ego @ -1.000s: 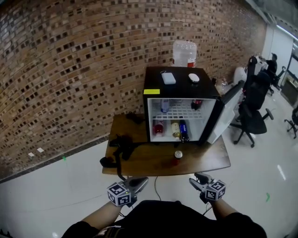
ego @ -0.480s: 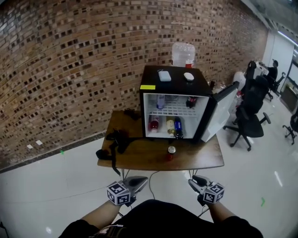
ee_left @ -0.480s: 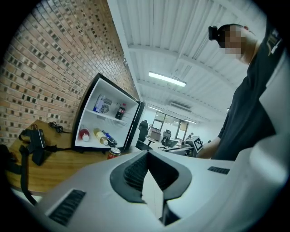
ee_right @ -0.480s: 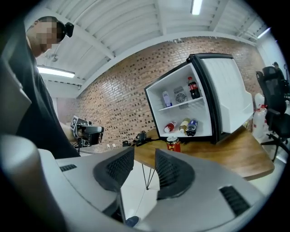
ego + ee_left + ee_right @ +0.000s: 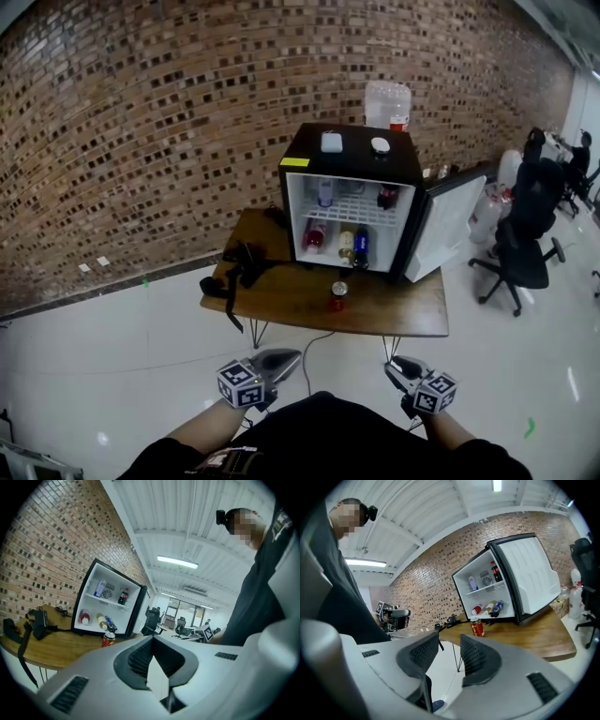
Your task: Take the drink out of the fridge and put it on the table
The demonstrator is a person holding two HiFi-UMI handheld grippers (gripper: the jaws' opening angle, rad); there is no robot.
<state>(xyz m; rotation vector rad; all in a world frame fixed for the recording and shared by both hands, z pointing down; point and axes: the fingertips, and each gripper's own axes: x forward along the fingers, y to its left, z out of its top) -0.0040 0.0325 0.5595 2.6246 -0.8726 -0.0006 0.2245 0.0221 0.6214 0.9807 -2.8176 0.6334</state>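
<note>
A red drink can [image 5: 337, 296] stands upright on the wooden table [image 5: 403, 314], in front of the open mini fridge [image 5: 352, 187]. It also shows in the left gripper view as the can [image 5: 108, 639] and in the right gripper view as the can [image 5: 476, 626]. Several bottles [image 5: 346, 244] lie on the fridge's lower shelf, and two more stand above. My left gripper [image 5: 277, 362] is held low by my body, far from the table, its tips touching and empty. My right gripper [image 5: 401, 367] is equally far back, with a gap between its pads [image 5: 474, 656] and nothing in it.
The fridge door [image 5: 445, 225] swings out to the right. Black straps and gear [image 5: 242, 272] lie on the table's left end. Two small items [image 5: 332, 142] sit on the fridge top, with a water jug [image 5: 387, 103] behind. Office chairs [image 5: 530, 220] stand at the right.
The head view has swung, so table and fridge now sit slightly farther and more central. Both grippers stay low by my body; the can has not moved.
</note>
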